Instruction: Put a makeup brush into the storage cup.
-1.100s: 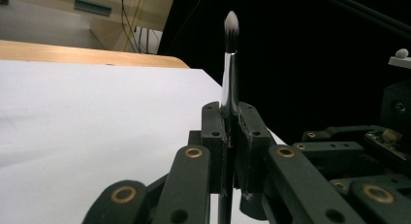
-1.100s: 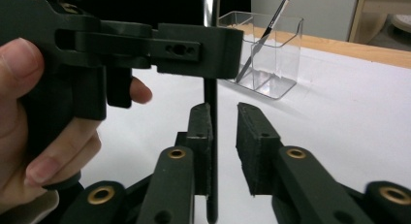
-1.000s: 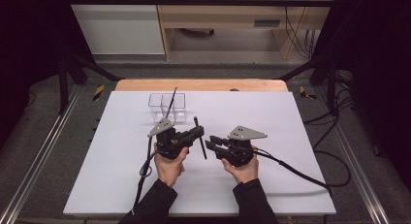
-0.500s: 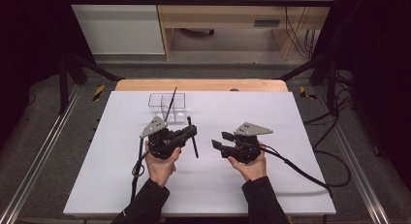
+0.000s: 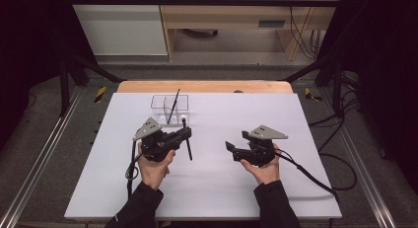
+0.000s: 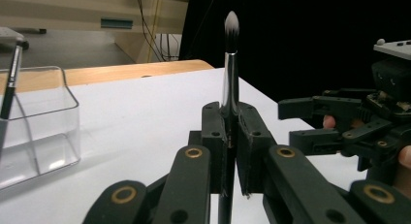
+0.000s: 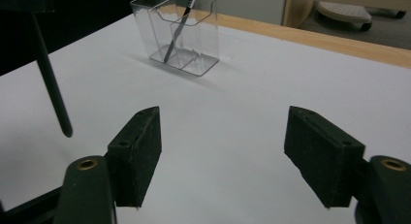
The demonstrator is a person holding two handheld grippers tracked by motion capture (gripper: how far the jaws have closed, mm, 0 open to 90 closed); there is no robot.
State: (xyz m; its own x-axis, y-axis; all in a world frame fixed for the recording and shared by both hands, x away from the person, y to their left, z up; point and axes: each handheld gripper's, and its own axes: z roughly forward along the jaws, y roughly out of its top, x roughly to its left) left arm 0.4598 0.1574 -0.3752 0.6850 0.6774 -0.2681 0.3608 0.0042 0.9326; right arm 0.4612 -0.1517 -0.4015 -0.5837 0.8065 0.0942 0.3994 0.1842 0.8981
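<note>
1. The left gripper (image 5: 185,134) sits in the person's left hand (image 5: 154,166) over the near half of the white table (image 5: 296,188); its jaws are clamped tight on a black-handled makeup brush (image 6: 230,83).
2. In the left gripper view the brush stands upright between the pads – bristle tip up, handle end hanging below the jaws, clear of the table.
3. The right gripper (image 5: 228,146) is well apart from the brush – its jaws have just been opening, stand wide and have nothing between them.
4. Farther back, a clear organizer (image 5: 170,109) stands on the table near the wooden edge (image 5: 207,87), with a second brush (image 5: 173,106) leaning inside one compartment.
</note>
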